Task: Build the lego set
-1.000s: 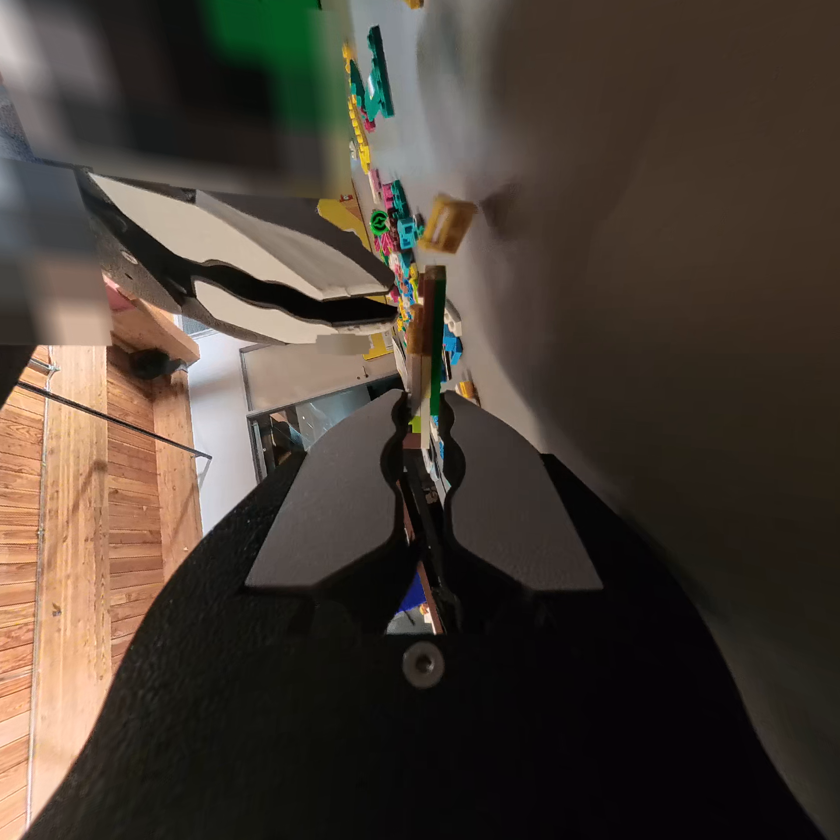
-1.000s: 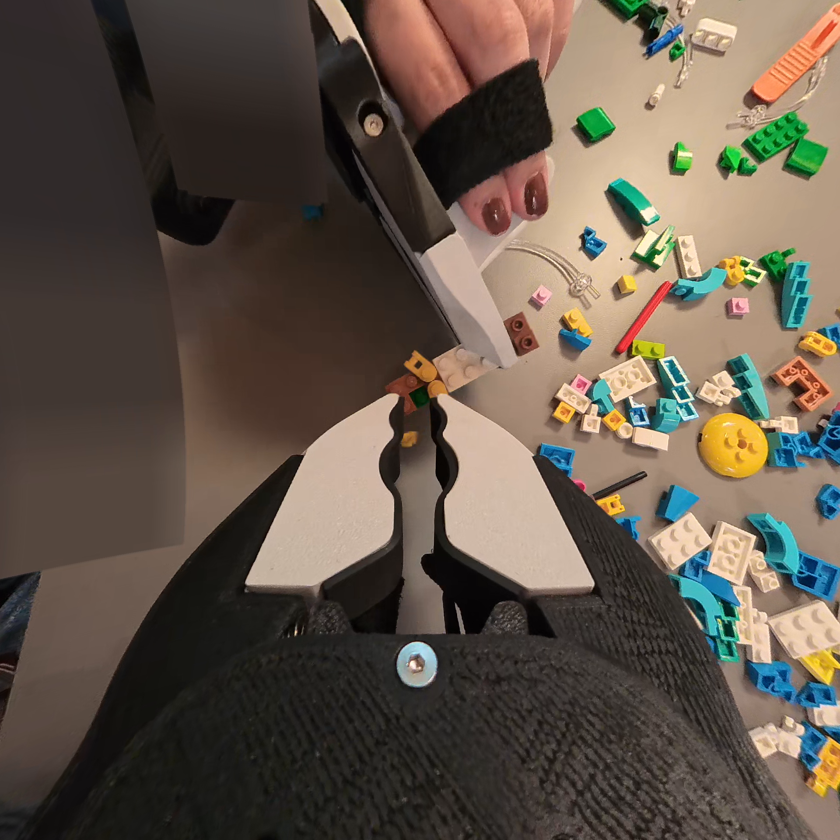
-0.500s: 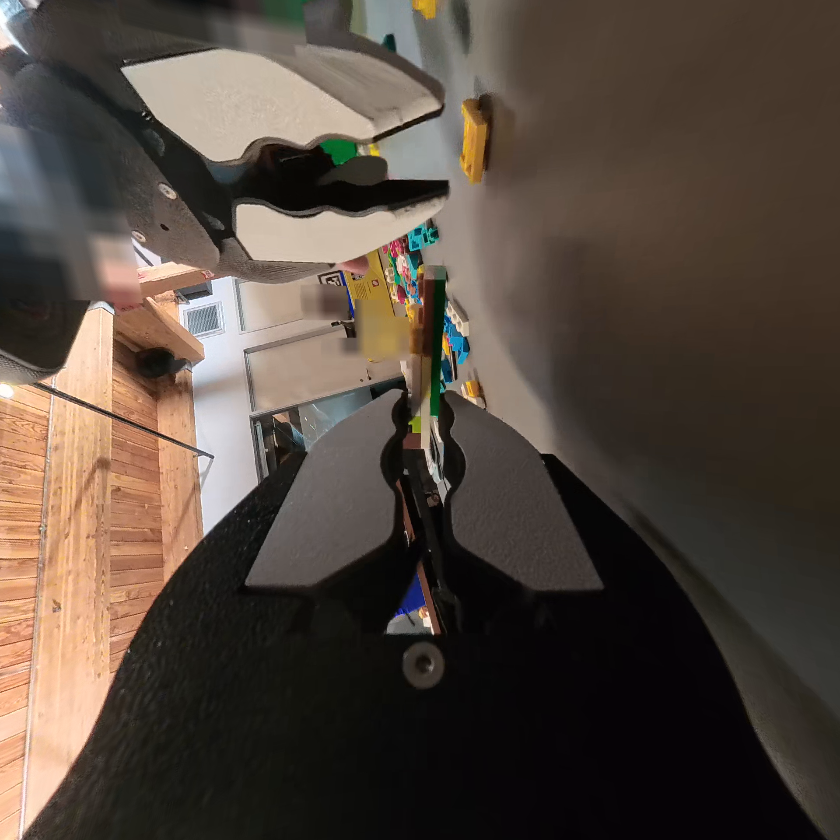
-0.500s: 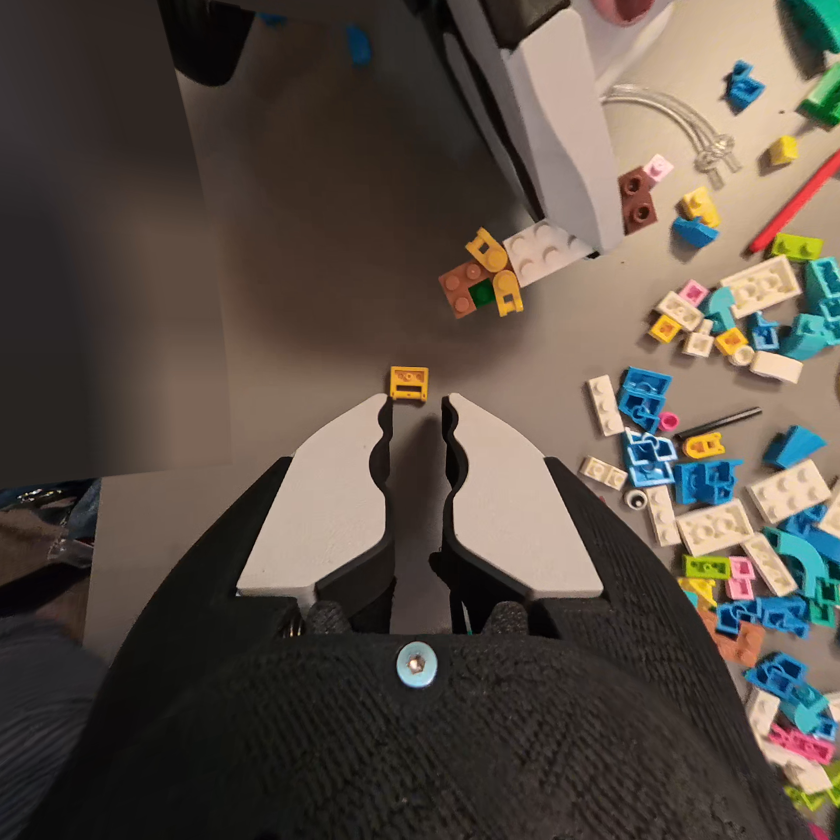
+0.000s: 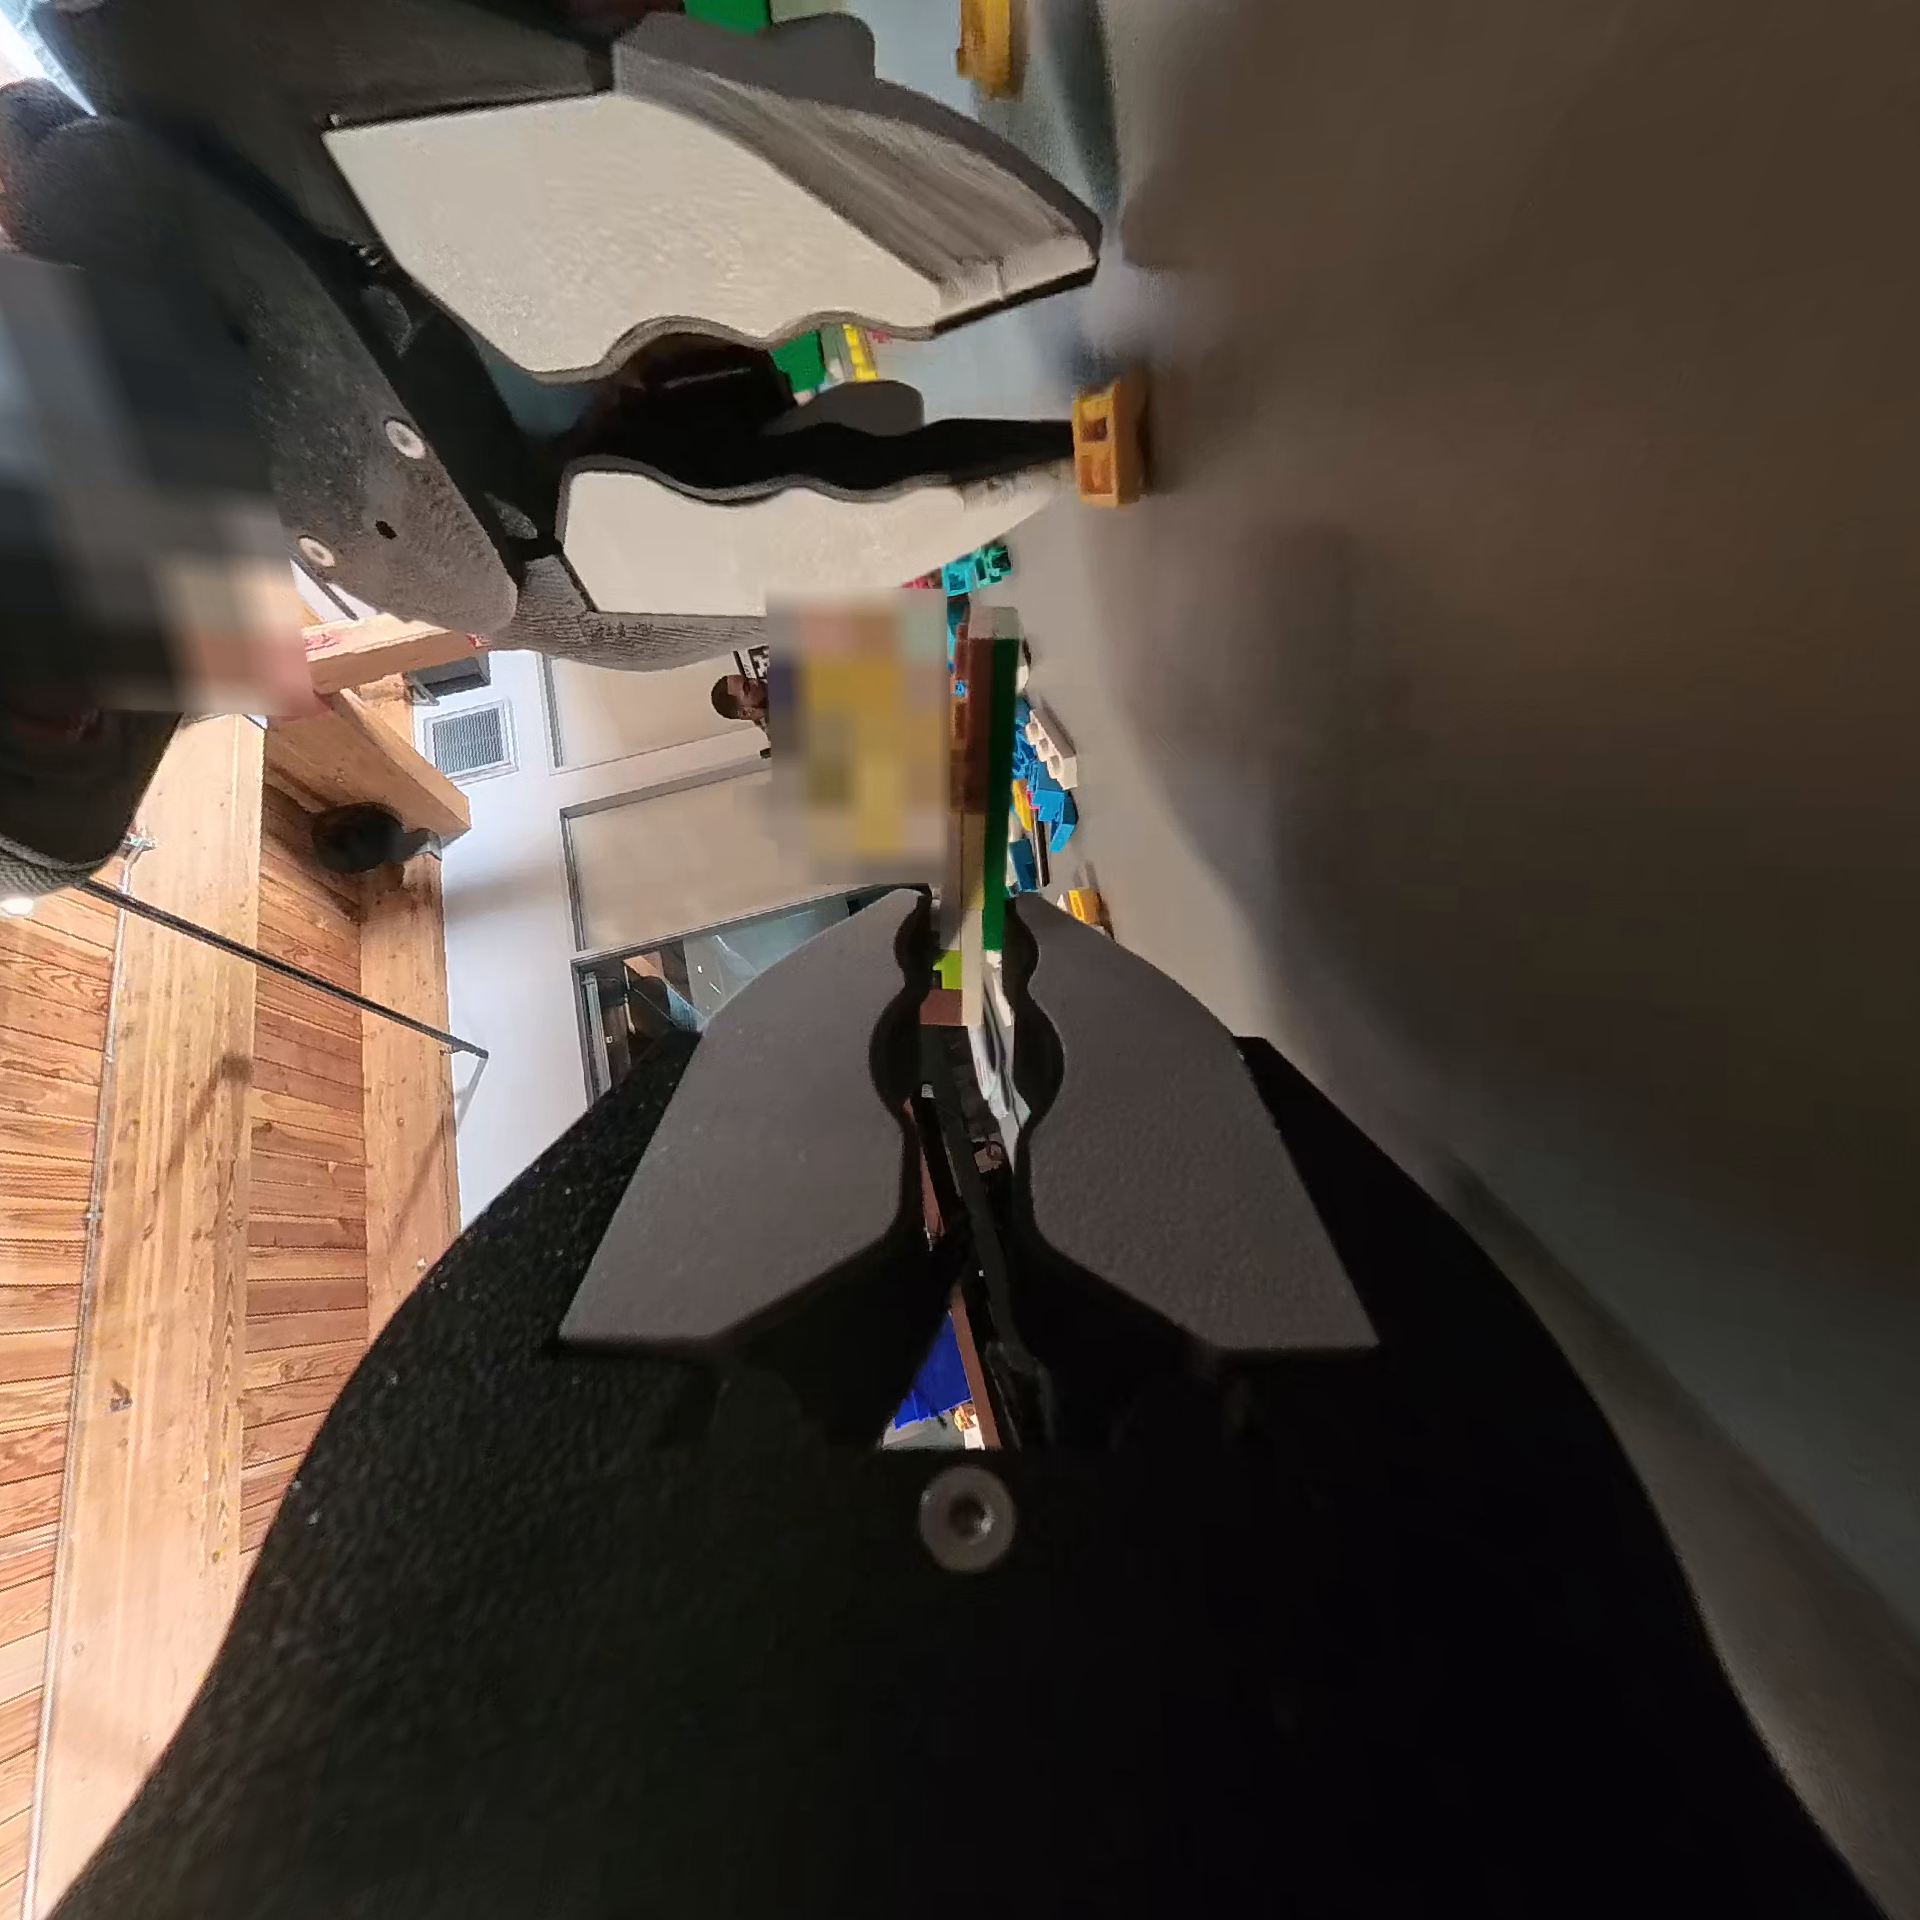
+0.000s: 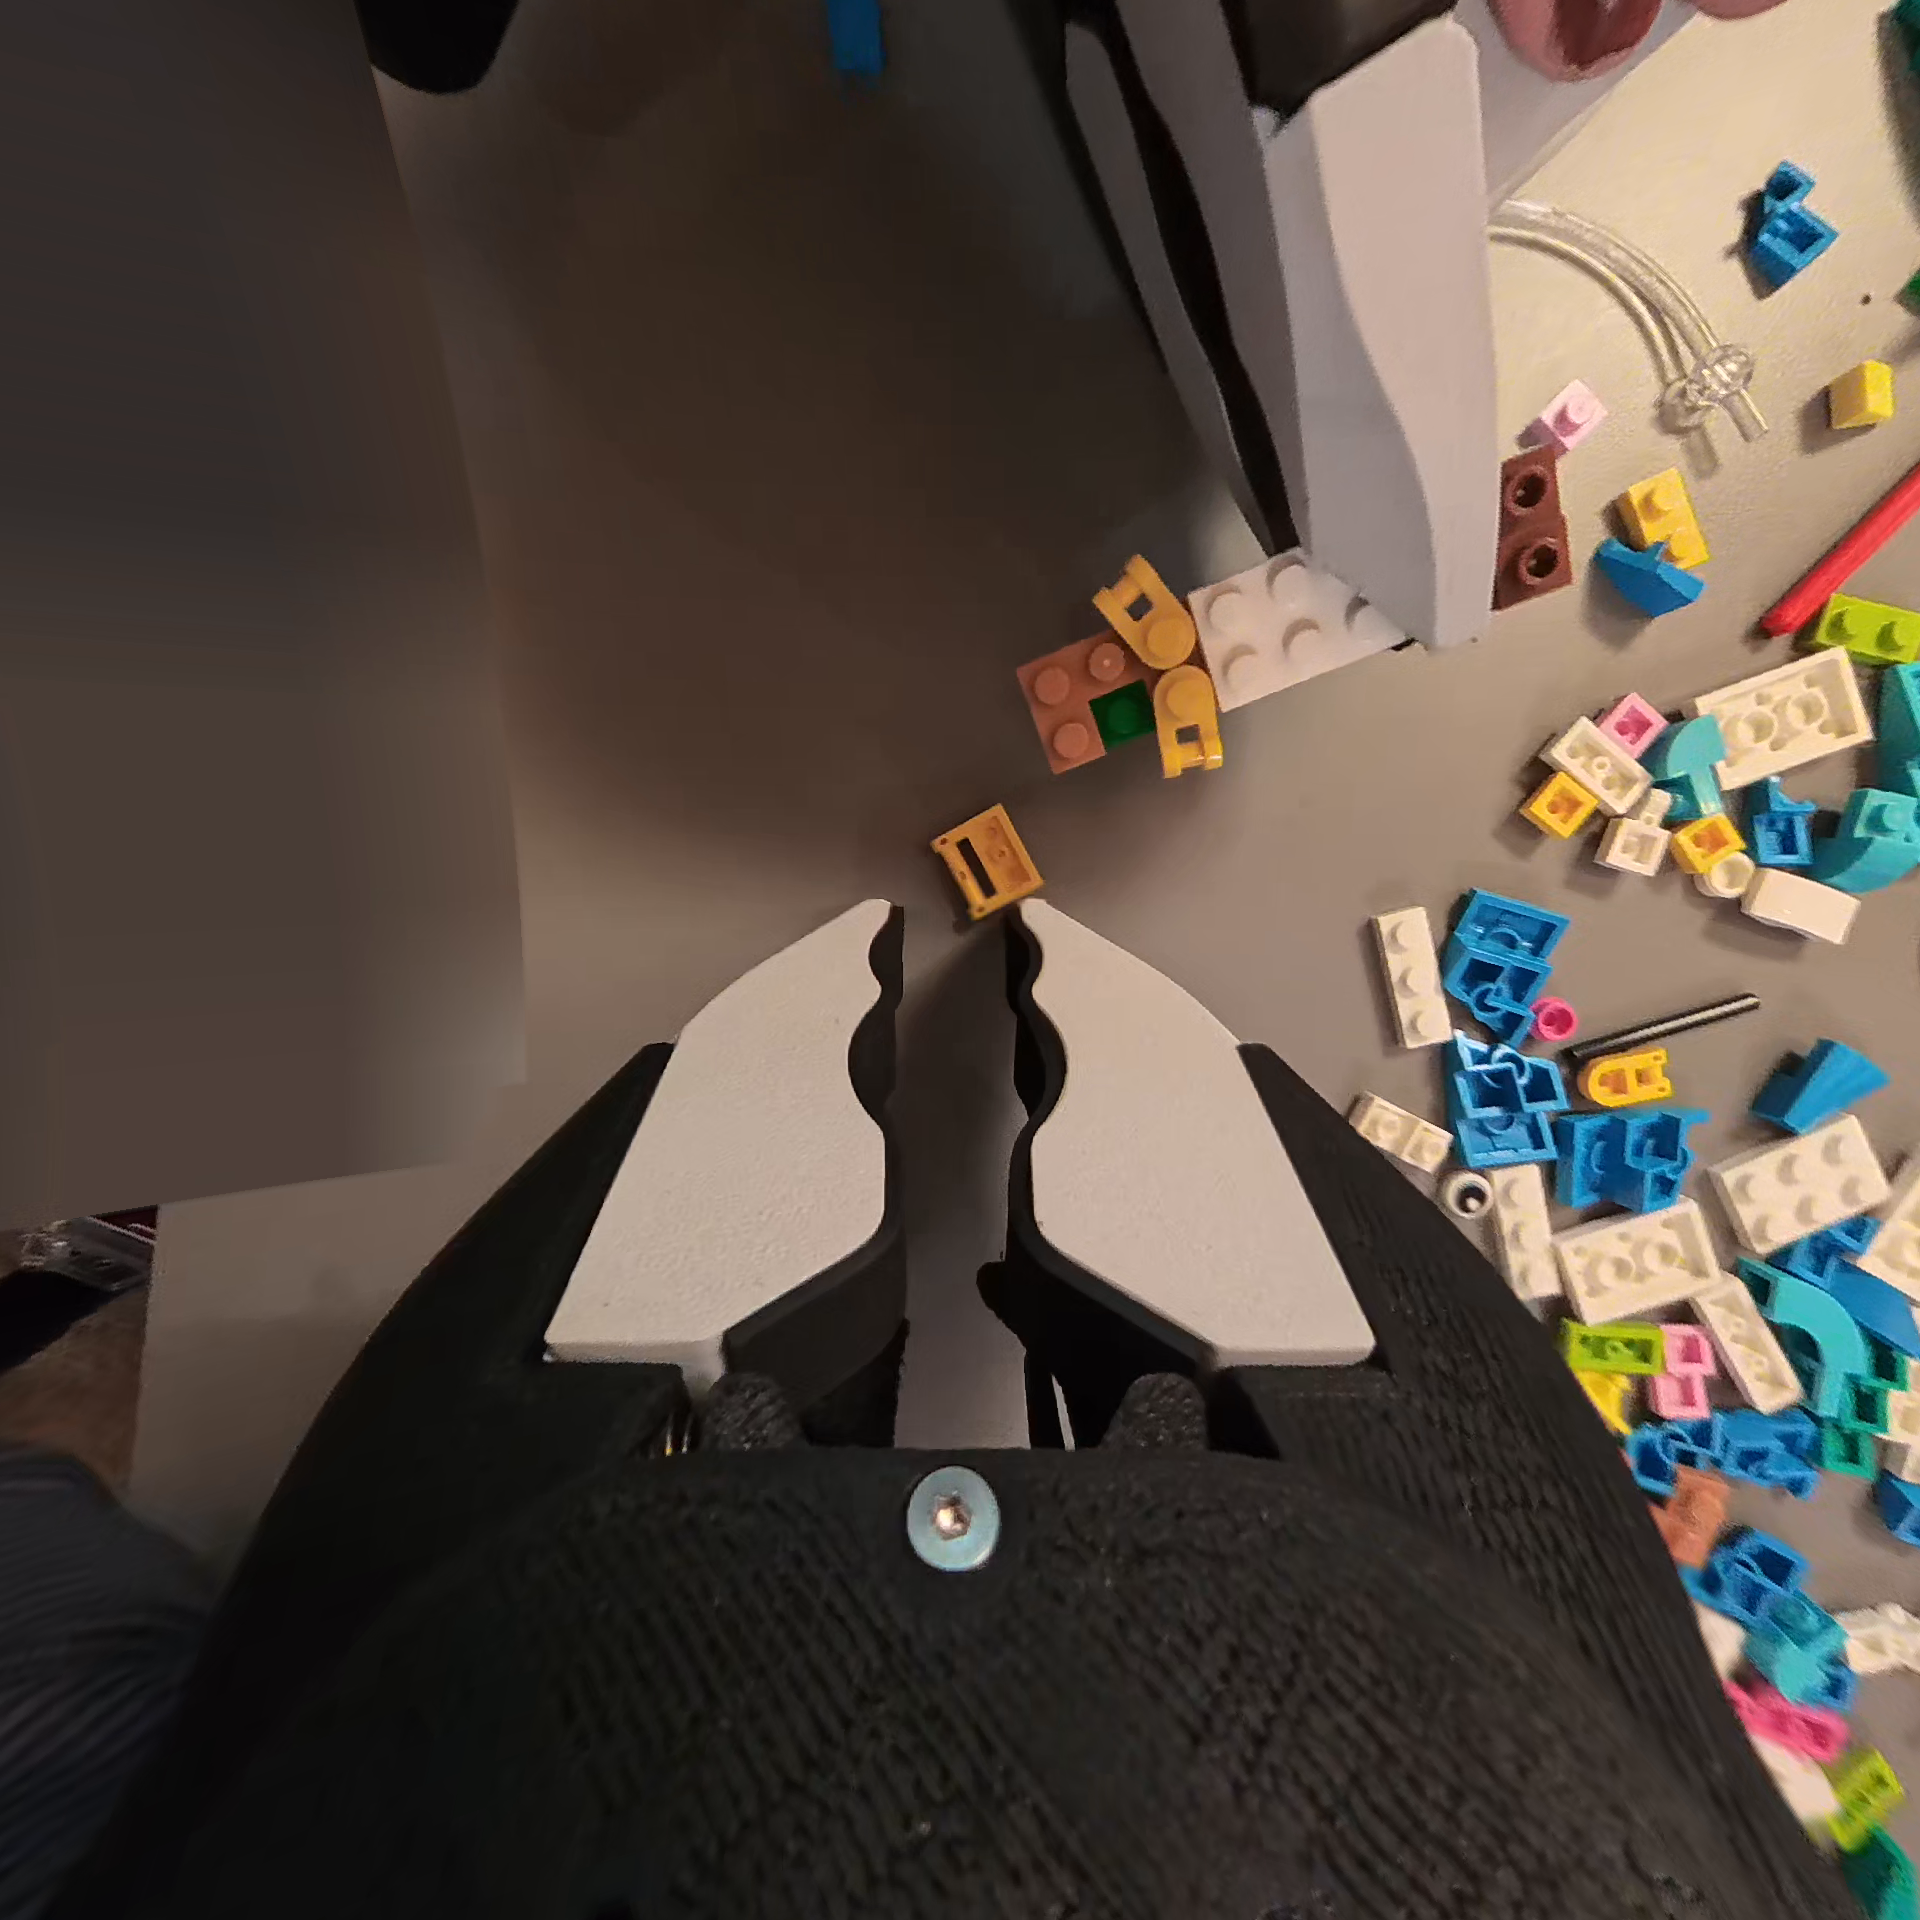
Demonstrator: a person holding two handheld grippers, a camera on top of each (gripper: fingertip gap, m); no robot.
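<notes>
Our right gripper (image 6: 954, 914) hangs parted over the grey table (image 6: 727, 520), a small yellow clip piece (image 6: 985, 860) lying loose just beyond its tips. Our left gripper (image 5: 966, 920) is clamped on the part-built lego assembly (image 6: 1195, 665) — white, brown and green plates with yellow clips — beside scattered loose bricks (image 6: 1662, 1195).
</notes>
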